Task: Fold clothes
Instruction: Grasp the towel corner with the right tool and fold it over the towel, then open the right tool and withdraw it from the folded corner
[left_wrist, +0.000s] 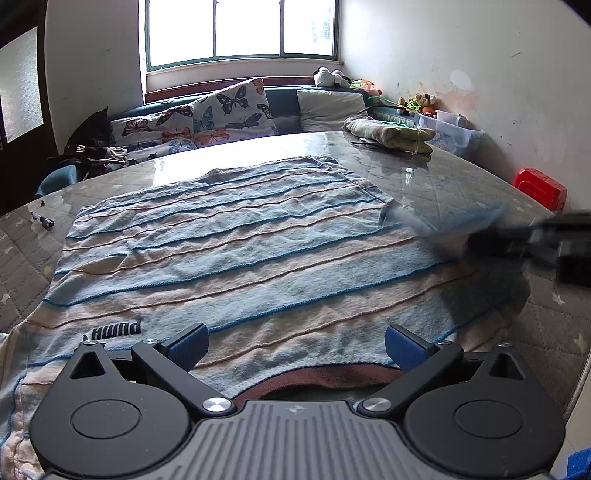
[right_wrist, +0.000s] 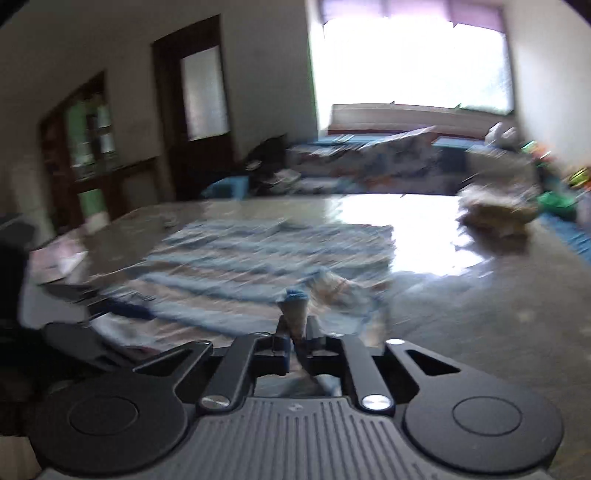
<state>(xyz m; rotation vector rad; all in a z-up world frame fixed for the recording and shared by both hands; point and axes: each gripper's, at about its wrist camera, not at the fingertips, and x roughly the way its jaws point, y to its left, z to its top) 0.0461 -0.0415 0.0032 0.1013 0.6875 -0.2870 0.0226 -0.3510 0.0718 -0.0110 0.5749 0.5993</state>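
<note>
The striped sweater lay flat on the shiny grey table, one side already turned in. It looked soft, floppy and light, so it would bend wherever it was lifted. Its knit was fuzzy, with thin raised lines of blue and tan. The best place to grab was an edge or a corner. The right gripper was pinched on a bit of its cloth. The left gripper stood wide apart, holding nothing, just over the brown collar

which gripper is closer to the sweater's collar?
Left. The left gripper hangs open right over the collar. The right gripper is off at the sweater's right edge, pinching a fold of it.
</note>
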